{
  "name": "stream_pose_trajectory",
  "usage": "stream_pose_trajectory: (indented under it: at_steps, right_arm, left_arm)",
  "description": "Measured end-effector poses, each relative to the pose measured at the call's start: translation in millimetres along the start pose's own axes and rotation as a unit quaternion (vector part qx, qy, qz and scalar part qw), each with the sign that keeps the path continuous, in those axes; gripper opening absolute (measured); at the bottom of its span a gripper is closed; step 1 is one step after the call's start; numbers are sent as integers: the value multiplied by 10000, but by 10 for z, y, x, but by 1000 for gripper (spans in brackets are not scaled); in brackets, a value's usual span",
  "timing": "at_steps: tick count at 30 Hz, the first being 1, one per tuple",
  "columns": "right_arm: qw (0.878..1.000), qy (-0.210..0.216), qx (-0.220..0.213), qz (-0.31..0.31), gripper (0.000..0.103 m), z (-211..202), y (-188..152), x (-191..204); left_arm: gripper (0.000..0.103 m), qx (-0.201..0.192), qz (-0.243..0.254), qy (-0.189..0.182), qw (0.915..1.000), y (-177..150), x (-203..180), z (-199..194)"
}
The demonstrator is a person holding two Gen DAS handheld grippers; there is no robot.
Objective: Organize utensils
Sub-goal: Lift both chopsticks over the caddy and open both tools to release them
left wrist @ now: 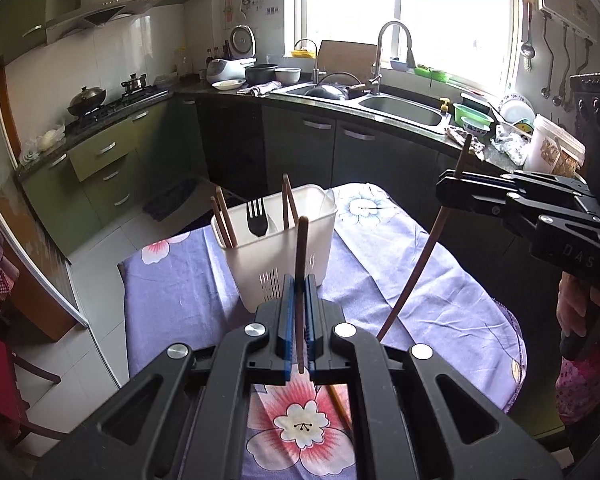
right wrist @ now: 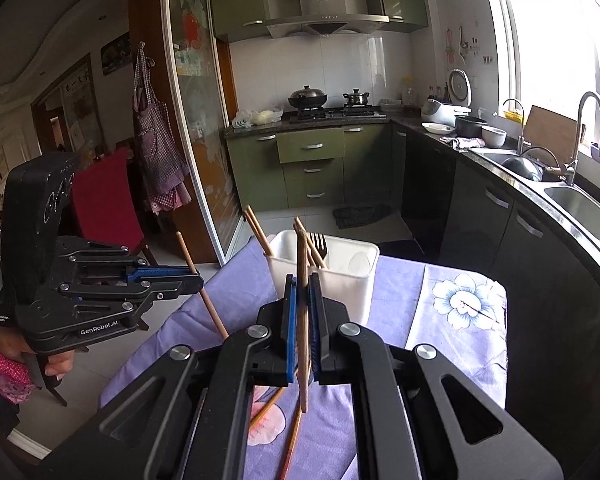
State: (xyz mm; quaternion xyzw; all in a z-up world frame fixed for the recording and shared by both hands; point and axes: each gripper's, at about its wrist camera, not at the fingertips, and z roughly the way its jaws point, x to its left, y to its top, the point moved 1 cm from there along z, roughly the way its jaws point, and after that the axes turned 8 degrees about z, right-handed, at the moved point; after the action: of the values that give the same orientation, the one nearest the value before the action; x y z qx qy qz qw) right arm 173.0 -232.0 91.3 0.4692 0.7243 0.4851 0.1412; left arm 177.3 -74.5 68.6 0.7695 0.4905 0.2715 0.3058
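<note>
My left gripper (left wrist: 299,285) is shut on a brown chopstick (left wrist: 301,248) that stands nearly upright just in front of the white utensil holder (left wrist: 276,256). In the right wrist view the same left gripper (right wrist: 198,280) shows at the left, above the table's edge. My right gripper (right wrist: 302,285) is shut on another brown chopstick (right wrist: 302,360), also held upright near the holder (right wrist: 354,284). The holder contains a black fork (left wrist: 256,216) and several chopsticks (left wrist: 225,222). Two more chopsticks (right wrist: 291,440) lie on the purple floral tablecloth (right wrist: 380,420) beneath my right gripper.
The table (left wrist: 440,280) stands in a kitchen. Dark cabinets with a double sink (left wrist: 404,110) run behind and to the right. A stove with pots (right wrist: 328,106) is at the far wall. A red chair (right wrist: 108,208) stands left of the table. A person's hand (left wrist: 580,304) holds the right gripper.
</note>
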Motion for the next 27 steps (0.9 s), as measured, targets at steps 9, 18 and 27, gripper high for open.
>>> stream_pose_trajectory:
  at_steps: [9,18,27]
  right_arm:
    - [9980,88,-598,174,6,-74,797,0]
    - [9957,-95,-891,234,6,243,1393,-73]
    - [9984,-307,-393,258,7,985,1386,-202]
  left_arm:
    - [5,-735,-27,166,9972,652,179,-314]
    - [5,-1127,-60,457,9926,1040,328,-273]
    - [5,-742,-218,466,9959,1062,469,352]
